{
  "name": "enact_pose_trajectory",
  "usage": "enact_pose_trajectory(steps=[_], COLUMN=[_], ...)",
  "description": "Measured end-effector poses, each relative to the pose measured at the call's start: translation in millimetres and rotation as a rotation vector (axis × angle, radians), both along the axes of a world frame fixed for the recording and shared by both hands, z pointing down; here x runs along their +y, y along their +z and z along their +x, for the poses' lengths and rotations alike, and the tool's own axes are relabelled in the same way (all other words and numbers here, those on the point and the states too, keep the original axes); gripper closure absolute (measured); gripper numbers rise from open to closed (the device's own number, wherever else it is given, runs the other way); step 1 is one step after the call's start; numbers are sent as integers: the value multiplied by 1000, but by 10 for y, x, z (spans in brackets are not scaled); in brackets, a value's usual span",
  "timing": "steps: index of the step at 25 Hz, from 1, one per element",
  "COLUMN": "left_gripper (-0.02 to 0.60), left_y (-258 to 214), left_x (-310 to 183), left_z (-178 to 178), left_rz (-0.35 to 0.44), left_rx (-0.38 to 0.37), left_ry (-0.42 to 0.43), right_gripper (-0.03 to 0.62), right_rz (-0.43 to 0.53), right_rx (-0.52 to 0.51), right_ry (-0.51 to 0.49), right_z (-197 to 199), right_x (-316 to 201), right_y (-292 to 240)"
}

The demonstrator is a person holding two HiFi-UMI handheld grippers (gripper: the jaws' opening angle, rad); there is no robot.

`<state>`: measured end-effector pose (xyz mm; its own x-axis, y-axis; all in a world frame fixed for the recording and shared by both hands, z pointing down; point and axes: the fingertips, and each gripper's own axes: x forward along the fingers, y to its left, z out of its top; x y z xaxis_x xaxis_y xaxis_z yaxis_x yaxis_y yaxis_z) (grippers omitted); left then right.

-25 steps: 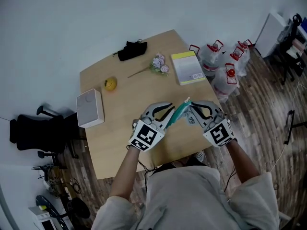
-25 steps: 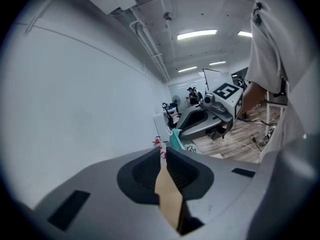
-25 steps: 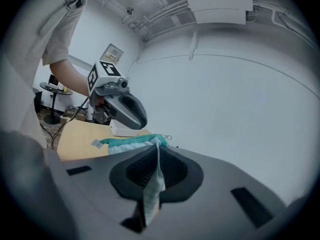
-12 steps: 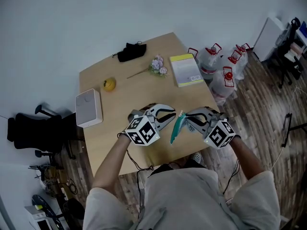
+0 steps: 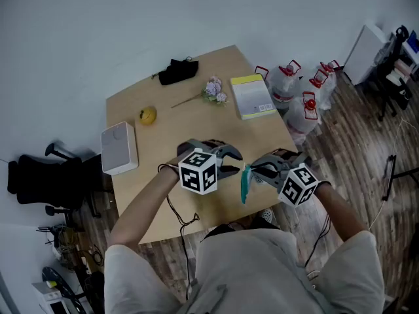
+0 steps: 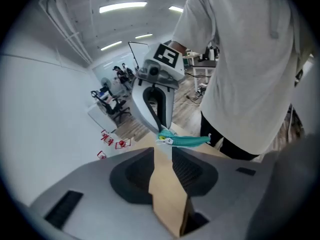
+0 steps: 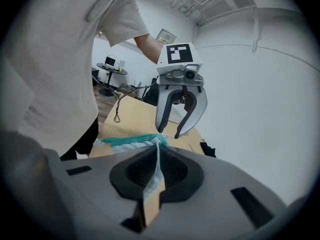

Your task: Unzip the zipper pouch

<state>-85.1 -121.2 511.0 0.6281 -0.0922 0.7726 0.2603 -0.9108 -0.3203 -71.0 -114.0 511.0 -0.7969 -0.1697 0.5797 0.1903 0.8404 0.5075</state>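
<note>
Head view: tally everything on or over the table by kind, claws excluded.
teal zipper pouch: 1
black cloth item: 1
flower sprig: 1
yellow book: 1
yellow fruit: 1
white box: 1
Total: 6

A tan wooden table [image 5: 167, 126] is standing against a plain white wall [image 5: 78, 25] on a dark plank floor [image 5: 357, 142]. A black office chair [image 5: 39, 182] is sitting off its left side, a white cabinet [image 5: 368, 44] is standing at the far right, and long ceiling lights [image 6: 122, 6] are glowing overhead.
</note>
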Motion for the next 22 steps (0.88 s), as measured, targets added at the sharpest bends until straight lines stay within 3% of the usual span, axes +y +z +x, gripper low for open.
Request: enact_pose_trajectory(steps=[4,10,13,17,22], left_gripper=[452,443,471,539,557], left_y=[162,282,322,298,162], left_x=[132,281,307,236,-35], left_z=[39,145,155,189,220], left_rz=[-27,-30,-28,-3,53], left_rx=[-86,-146,-162,-123,-12], left_ry=[96,206,233,199,49], right_gripper=[572,572,572,572,572], right_rz=[31,20,15,-22,-133], right_rx=[91,155,160,125,-5], right_ry=[-70,-123,-115,-44,157], right_z=[21,41,54,120,199], right_x=[116,224,220,137,-149], right_y=[124,242,258,258,143])
